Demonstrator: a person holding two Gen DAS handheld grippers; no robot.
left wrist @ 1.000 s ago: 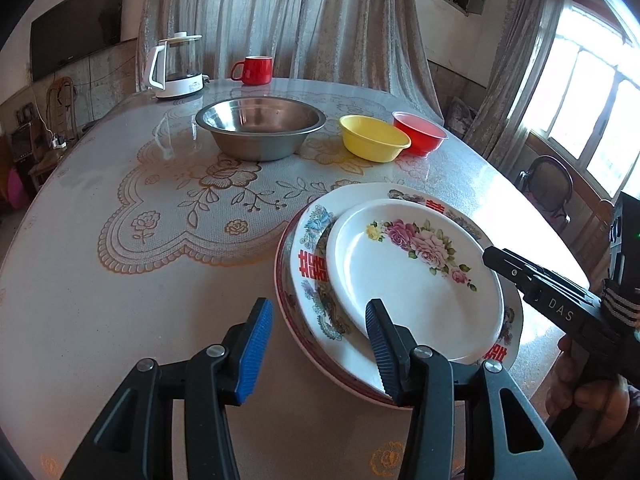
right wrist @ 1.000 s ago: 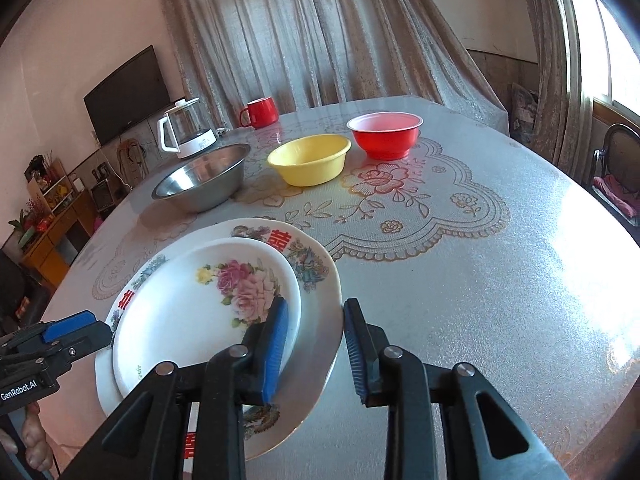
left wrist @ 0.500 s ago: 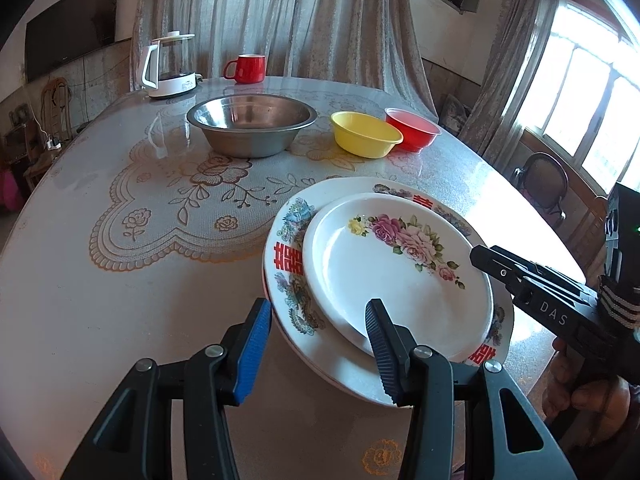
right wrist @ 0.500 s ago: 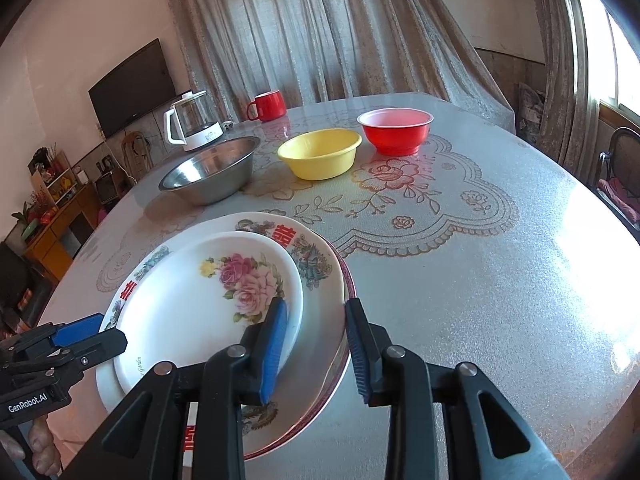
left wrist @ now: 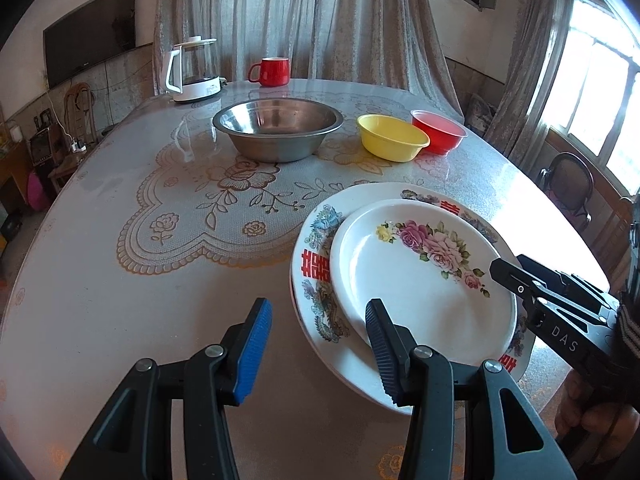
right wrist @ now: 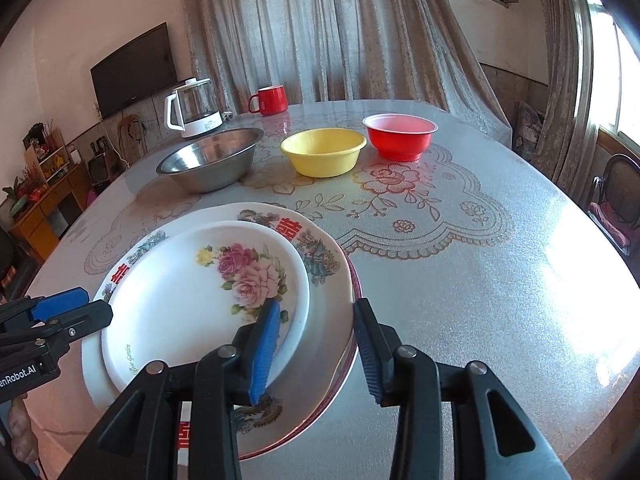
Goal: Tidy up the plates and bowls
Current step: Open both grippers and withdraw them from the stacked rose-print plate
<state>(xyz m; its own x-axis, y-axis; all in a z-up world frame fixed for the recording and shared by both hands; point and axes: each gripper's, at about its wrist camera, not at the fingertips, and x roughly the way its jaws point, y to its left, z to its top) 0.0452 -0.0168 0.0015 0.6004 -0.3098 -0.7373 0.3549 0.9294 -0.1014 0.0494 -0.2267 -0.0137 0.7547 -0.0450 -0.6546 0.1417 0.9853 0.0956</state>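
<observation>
Three plates in one stack on the round table point(right wrist: 460, 280), near its front edge, at 8 o'clock in the right wrist view. Top: small rose plate point(right wrist: 180, 304) point(left wrist: 420, 292), white with pink flowers. Beneath it: larger white plate with red characters point(right wrist: 316, 344) point(left wrist: 316, 280) on its rim. Lowest: only a maroon rim edge point(right wrist: 352, 280) shows; what the rest of it looks like cannot be told.

Three bowls, well apart from the stack, in a row across the table's far half: steel bowl point(right wrist: 212, 164) point(left wrist: 278, 128) at 11 o'clock, yellow bowl point(right wrist: 323, 151) point(left wrist: 392, 137) at 12 o'clock, red bowl point(right wrist: 399, 135) point(left wrist: 439, 130) at 1 o'clock. Each stands alone, unnested.

Right gripper point(right wrist: 316, 344) point(left wrist: 506, 272): jaws have just been opening and stand moderately apart, straddling the right edge of the plate stack; its blue pad point(right wrist: 265, 350) lies over the rose plate's rim, the dark pad outside the stack's edge. Neither pad presses on the stack.

Left gripper point(left wrist: 318, 354) point(right wrist: 94, 306): jaws moderately wide, gripping nothing. One finger hangs over the near left rim of the stack, the other over bare tablecloth at 7 o'clock.

Also on the table, at the far edge: white kettle point(right wrist: 194, 110) point(left wrist: 194, 72) and red mug point(right wrist: 272, 100) point(left wrist: 272, 71). One hand point(left wrist: 596, 420) shows under the right gripper's handle.
</observation>
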